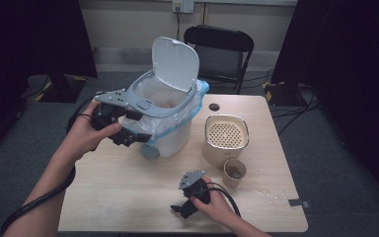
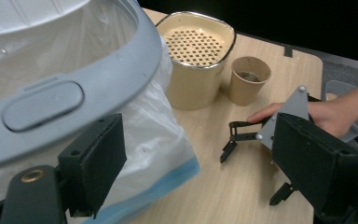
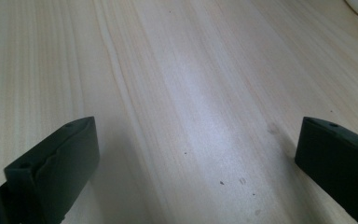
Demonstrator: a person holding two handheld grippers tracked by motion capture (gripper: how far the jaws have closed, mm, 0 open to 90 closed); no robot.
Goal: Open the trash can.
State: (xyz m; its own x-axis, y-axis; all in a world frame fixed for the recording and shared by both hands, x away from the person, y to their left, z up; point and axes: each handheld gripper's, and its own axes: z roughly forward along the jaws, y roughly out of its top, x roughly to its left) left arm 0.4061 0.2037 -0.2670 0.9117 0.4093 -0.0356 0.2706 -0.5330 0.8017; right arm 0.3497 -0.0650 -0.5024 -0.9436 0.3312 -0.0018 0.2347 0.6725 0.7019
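A white bin [image 1: 170, 140] with its lid [image 1: 176, 61] up stands at the back left of the table. A clear, blue-edged bag [image 2: 154, 140] lines it under a grey rim [image 2: 74, 79]. My left gripper [image 1: 135, 127] is at the bin's left side. Its jaws stand apart beside the bag, just below the rim, and I see nothing pinched between them [image 2: 198, 158]. My right gripper [image 1: 180, 210] rests near the front edge, held by a hand. Its jaws are open over bare wood [image 3: 198, 154]. It is also seen across the table in the left gripper view [image 2: 254, 175].
A cream container [image 1: 226, 136] with a perforated top sits right of the bin, with a paper cup [image 1: 234, 172] in front of it. A small black disc [image 1: 214, 106] lies at the back. Specks are scattered near the front right [image 1: 271, 192]. A black chair [image 1: 219, 49] stands behind the table.
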